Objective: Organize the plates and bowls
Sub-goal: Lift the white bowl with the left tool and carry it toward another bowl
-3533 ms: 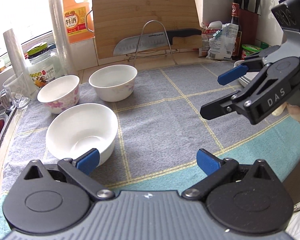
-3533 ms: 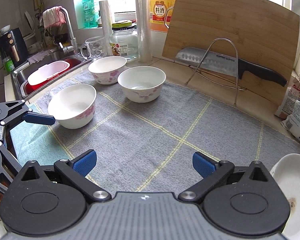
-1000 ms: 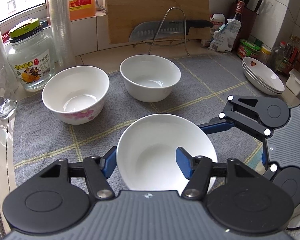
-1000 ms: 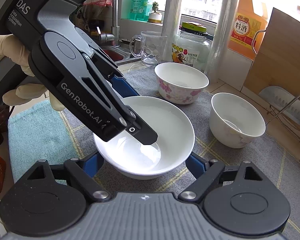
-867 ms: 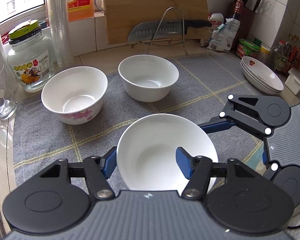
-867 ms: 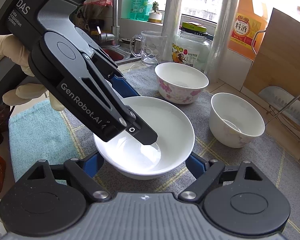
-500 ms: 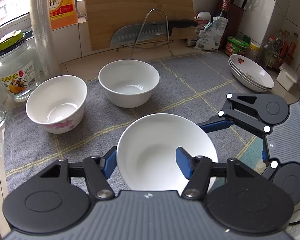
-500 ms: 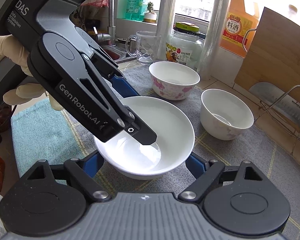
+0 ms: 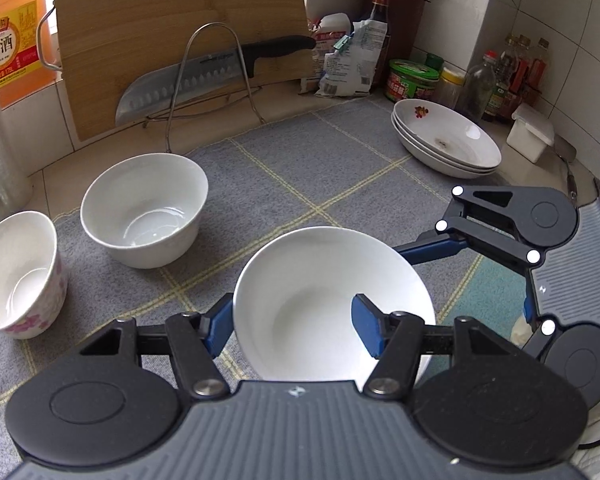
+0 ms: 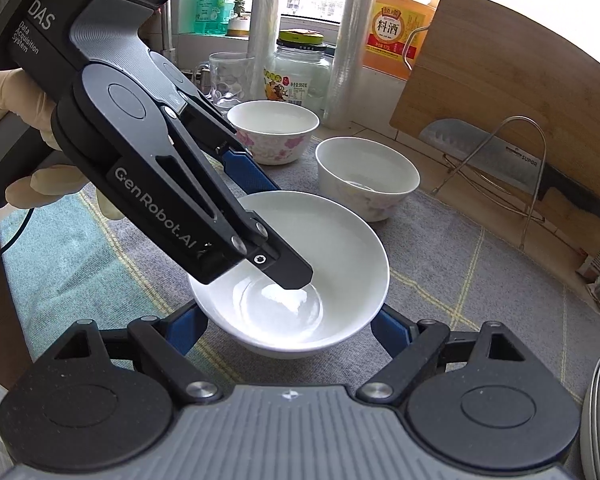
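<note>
White bowl [image 9: 332,304]: held over the grey mat, near edge of the worktop.
Left hand-held gripper [image 9: 292,326]: clenched on the bowl's near-left rim, one finger inside.
Right hand-held gripper [image 10: 288,326]: cradling the bowl's outer wall, both sides.
Plain bowl [image 9: 144,210]: far-left of the held bowl, nearest stacking target.
Floral bowl [image 9: 18,274]: further left.
Plates [image 9: 446,140]: far right, well apart.

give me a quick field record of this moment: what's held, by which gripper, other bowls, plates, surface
held item: white bowl
left gripper: shut on the bowl's rim, one finger inside, one outside
right gripper: jaws either side of the same bowl's outer wall, contact unclear
other bowls: plain bowl and floral bowl, both upright on the mat
plates: stack of plates at the mat's far right
surface: grey mat
</note>
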`<state>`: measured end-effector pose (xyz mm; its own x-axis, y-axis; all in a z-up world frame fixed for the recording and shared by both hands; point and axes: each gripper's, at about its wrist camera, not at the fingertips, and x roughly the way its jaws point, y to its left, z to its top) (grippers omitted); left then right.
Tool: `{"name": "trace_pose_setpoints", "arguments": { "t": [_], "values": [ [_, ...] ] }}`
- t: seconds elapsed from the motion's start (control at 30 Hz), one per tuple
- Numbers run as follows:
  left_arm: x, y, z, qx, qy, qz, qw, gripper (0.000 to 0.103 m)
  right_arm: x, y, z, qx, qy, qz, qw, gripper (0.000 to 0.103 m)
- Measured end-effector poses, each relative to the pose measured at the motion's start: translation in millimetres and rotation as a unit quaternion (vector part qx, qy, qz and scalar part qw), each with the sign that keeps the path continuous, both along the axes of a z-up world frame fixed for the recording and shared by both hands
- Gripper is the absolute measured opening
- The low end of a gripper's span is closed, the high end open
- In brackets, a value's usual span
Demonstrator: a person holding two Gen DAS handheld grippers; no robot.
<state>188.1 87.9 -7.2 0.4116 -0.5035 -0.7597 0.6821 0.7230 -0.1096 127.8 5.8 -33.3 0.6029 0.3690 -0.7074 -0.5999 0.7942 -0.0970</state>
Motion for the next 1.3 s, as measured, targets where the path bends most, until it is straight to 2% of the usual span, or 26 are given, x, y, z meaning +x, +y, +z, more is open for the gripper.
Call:
{"name": "trace_pose_setpoints", "arguments": {
  "t": [0.37, 1.03, 1.1, 1.17, 1.3],
  "values": [
    [2.4, -35.8, -3.7, -0.004, 0.007, -0.043, 0.999, 0.061, -8.8, -37.1, -0.8, -0.013, 0.005, -0.05, 0.999, 0.091],
    [7.4, -47.2, -14.1, -0.008, 0.02, -0.052, 0.9984, 0.062, -3.1, -48.3, -9.4, -0.015, 0.034, -0.06, 0.997, 0.091],
    [6.6, -47.3, -13.8, -0.012, 0.017, -0.054, 0.9983, 0.068, -1.7, -48.9, -9.5, -0.014, 0.038, -0.061, 0.997, 0.092],
    [4.7, -47.5, -11.9, -0.012, 0.007, -0.051, 0.9986, 0.087, -0.9, -49.1, -9.2, -0.015, 0.038, -0.059, 0.997, 0.1],
    [1.5, -43.1, -7.1, -0.015, -0.014, -0.037, 0.9991, 0.092, -1.6, -48.9, -4.1, -0.01, 0.026, -0.055, 0.998, 0.103]
  ]
}}
